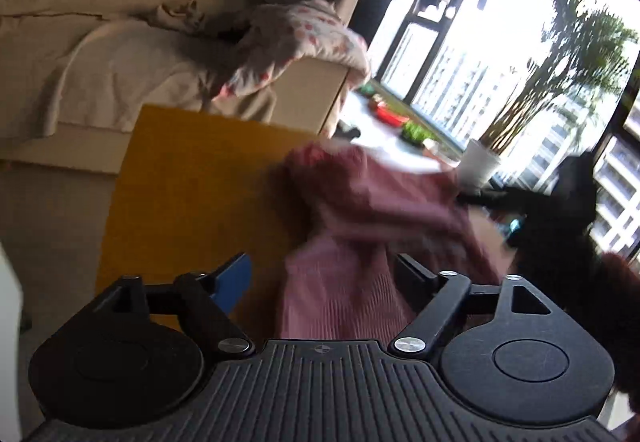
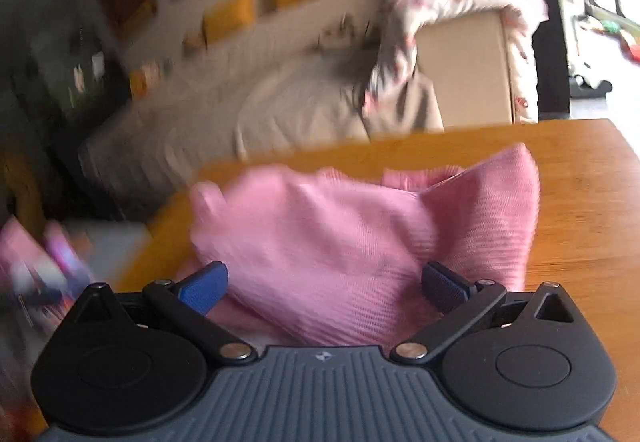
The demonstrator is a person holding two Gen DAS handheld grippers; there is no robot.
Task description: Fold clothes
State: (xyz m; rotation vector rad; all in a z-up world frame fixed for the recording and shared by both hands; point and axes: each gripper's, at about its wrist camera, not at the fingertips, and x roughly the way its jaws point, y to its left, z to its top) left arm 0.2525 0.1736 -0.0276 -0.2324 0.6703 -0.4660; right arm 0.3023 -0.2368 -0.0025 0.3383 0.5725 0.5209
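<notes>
— While both tools are that blurred, which one is nearer the pink knit garment (image 2: 344, 242)?

— From where I stand, the right gripper (image 2: 324, 282). The heap lies bunched on the wooden table (image 2: 580, 202), straight ahead of it and bulging in between its blue pads (image 2: 202, 288), which stand wide apart and pinch nothing. The left gripper (image 1: 320, 274) has the same cloth ahead and towards its right side; its jaws are spread too, and the fabric looks to be lying against its right finger (hard to say in that smear).

— And which way does the garment run?

— Crumpled, so I can't call a long axis, though one corner peaks up at the far right. Both tools tilt down at the table, sofa (image 1: 120, 54) beyond.
</notes>
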